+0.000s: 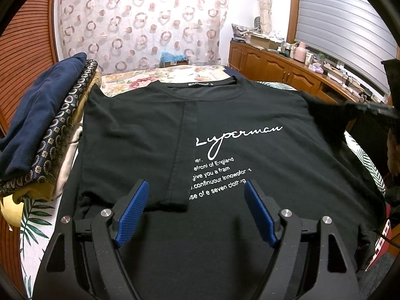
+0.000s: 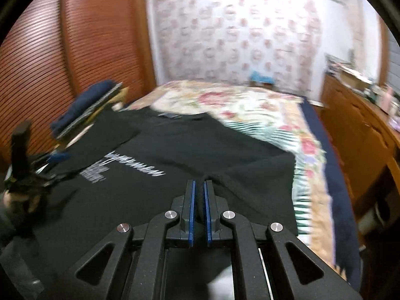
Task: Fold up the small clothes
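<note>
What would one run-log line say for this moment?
left gripper: open, above black printed T-shirt | right gripper: shut on T-shirt fabric | left side folded in

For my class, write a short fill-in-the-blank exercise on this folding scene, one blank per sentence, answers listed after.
1. The T-shirt spread on the bed is ____ in colour.
2. The right gripper is ____ on the shirt's fabric.
3. The left gripper hovers with its jaws ____.
4. On top of the pile of folded clothes lies a ____ blue garment.

Answers: black; shut; open; navy
</note>
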